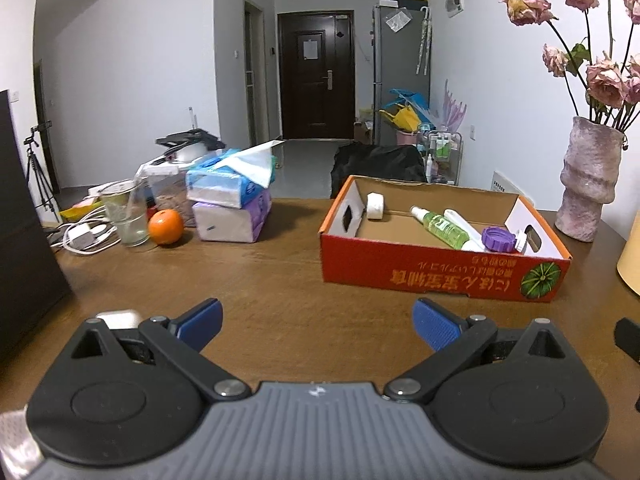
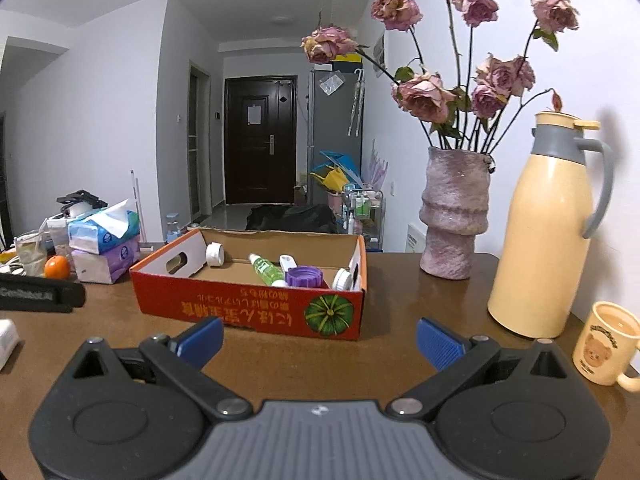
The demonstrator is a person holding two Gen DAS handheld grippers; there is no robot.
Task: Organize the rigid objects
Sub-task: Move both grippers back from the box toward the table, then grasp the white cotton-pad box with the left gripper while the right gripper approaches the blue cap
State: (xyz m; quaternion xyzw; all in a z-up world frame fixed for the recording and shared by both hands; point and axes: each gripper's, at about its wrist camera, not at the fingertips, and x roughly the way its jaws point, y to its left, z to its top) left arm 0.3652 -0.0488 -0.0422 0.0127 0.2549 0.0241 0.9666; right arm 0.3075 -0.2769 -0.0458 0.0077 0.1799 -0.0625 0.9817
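A red cardboard box (image 1: 424, 276) (image 2: 256, 308) stands on the brown table. Inside it lie a white roll (image 1: 376, 207) (image 2: 215, 254), a green spray bottle (image 1: 442, 227) (image 2: 265, 270), a white tube (image 1: 464, 222), a purple lid (image 1: 497, 239) (image 2: 305, 277) and a white cap (image 2: 343, 279). My left gripper (image 1: 318, 322) is open and empty, a little before the box and left of it. My right gripper (image 2: 320, 340) is open and empty, close before the box's front wall.
An orange (image 1: 166, 226) (image 2: 57, 267), a glass (image 1: 125, 212), stacked tissue packs (image 1: 232, 204) (image 2: 106, 246) and cables (image 1: 86, 236) lie at the left. A pink vase (image 1: 588, 184) (image 2: 454, 216), a cream thermos (image 2: 548, 232) and a bear mug (image 2: 606, 342) stand at the right.
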